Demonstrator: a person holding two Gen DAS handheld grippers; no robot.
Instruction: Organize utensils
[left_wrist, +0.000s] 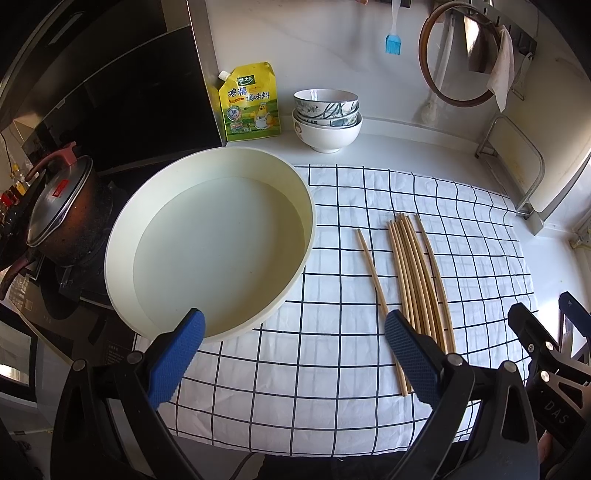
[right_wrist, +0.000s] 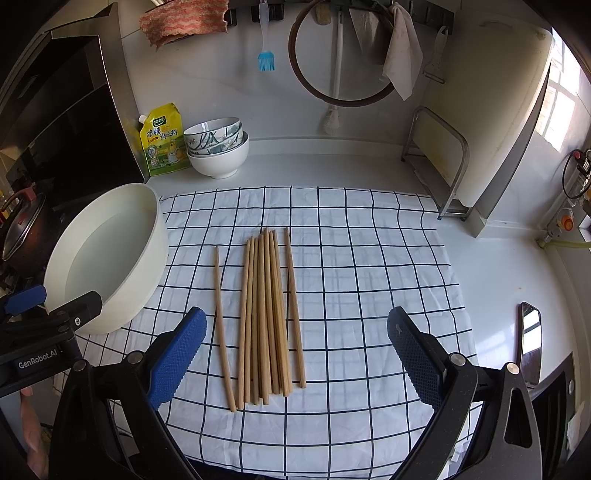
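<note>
Hidden/cut off: in the left wrist view we lose the near ends of the wooden chopsticks (left_wrist: 413, 280) behind the left gripper's (left_wrist: 293, 350) right finger; the right wrist view shows them whole.
Hard to make out: we cannot read the small print on the yellow seasoning pouch (right_wrist: 162, 142), nor identify the dark flat object (right_wrist: 530, 341) at the counter's right edge.
Left gripper: fingers spread wide apart, holding nothing, above the black-grid white cloth (left_wrist: 332, 369).
Right gripper (right_wrist: 295, 354): fingers likewise wide apart, empty, the chopsticks' near ends lying between them.
Chopsticks: lying lengthwise on the cloth; a tight bundle, one stick apart on its left, another just beside its right.
Round cream basin (left_wrist: 214, 240): at the cloth's left edge, partly resting on it; we see nothing inside.
Around: stacked ceramic bowls (right_wrist: 218, 147) beside the pouch at the wall; blue silicone brush (right_wrist: 266, 61) hanging above; lidded dark pot (left_wrist: 62, 218) left of the basin.
In the way: nothing lies between the right gripper and the chopsticks.
</note>
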